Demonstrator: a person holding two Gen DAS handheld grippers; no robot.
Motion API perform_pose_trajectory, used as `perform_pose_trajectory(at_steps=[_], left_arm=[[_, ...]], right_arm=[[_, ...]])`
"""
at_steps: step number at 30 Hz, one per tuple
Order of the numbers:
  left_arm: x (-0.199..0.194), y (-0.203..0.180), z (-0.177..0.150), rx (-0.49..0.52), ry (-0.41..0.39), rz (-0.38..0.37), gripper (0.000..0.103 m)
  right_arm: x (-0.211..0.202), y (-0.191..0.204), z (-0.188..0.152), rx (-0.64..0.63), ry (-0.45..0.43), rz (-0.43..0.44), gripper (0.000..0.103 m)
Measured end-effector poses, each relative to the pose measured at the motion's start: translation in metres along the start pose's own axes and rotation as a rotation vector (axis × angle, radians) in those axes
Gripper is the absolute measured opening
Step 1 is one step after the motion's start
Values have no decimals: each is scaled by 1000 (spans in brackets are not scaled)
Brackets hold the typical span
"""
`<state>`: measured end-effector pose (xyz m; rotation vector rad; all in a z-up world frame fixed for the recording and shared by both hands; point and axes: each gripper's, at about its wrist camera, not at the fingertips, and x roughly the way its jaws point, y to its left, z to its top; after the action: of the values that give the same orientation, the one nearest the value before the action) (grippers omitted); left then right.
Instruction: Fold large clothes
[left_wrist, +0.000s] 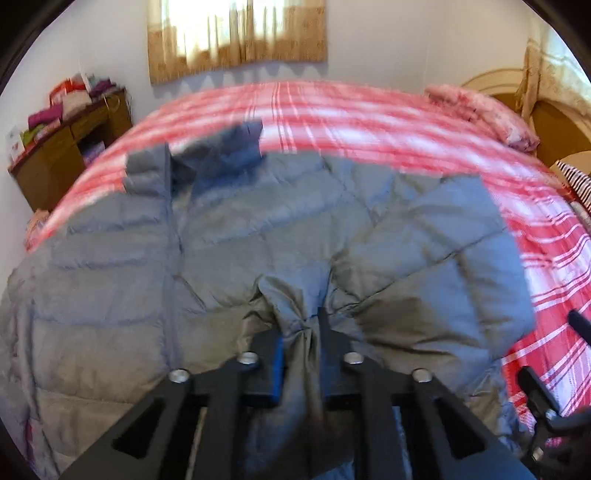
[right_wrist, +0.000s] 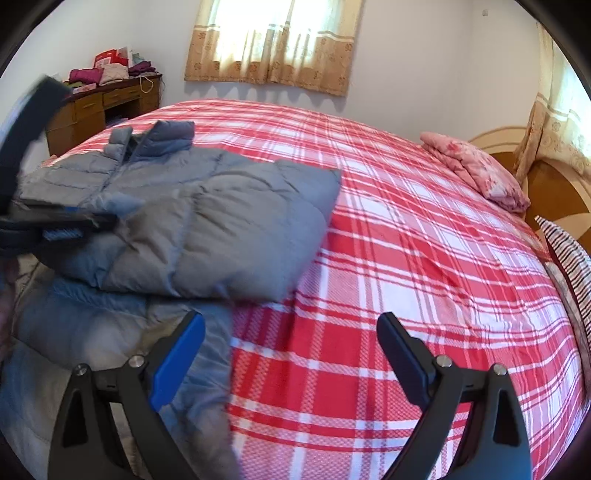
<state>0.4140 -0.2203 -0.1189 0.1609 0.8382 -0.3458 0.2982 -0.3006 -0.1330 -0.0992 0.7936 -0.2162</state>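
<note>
The bed (right_wrist: 424, 258), under a red-and-white plaid cover, fills both views, and the grey quilted jacket (left_wrist: 240, 236) lies on its near side, spread across the centre of the left wrist view and confined to the left half of the right wrist view. The left gripper (left_wrist: 301, 332) tilts down at the lower centre of its own view with its jaws clenched on a bunched fold of the jacket, while the right gripper (right_wrist: 291, 332) hangs over bare plaid at the bottom of its view, jaws released and empty. Only the right wrist view shows the sleeve folded across the body and the pink pillow (right_wrist: 476, 173) sharply; no writing is legible in either.
</note>
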Motion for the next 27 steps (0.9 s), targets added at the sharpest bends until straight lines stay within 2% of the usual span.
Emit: perform_pose_trajectory(at_steps=[2,4,8,12,16,18,19,20,21,22,23,24,27], left_arm=[[-21,11,5,-4,-51,-2,12],[-43,25,9,19,-101,35,12],[-64,66,4,15,-130,101,12],[-58,107,-10,-11,-114,178,12],[-32,129,-35,-60,-23,218,13],[-19,130,-44,-64,15,234,23],[-15,129,-46,-56,25,259,33],[-15,127,-48,-45,18,291,42],[-15,129,-48,-38,5,312,47],[-18,129,-46,-35,-18,334,58],[-22,131,-45,-30,-43,356,71],[-27,131,-43,-27,-71,378,75],[-49,133,-37,-32,-174,458,86]], right_arm=[[3,-3,-3,2,3,-6,96],[4,-6,-5,1,10,-9,96],[5,-12,-6,-5,21,-15,96],[5,-18,-4,6,36,30,95],[4,-16,5,-5,35,48,95],[4,-16,10,-5,32,53,94],[5,-17,15,-4,32,59,92],[5,-18,20,-1,34,69,87],[6,-20,24,4,37,80,76],[7,-21,30,13,42,98,71],[9,-24,39,31,47,119,60],[9,-24,44,40,46,130,56],[15,-18,68,44,28,141,55]])
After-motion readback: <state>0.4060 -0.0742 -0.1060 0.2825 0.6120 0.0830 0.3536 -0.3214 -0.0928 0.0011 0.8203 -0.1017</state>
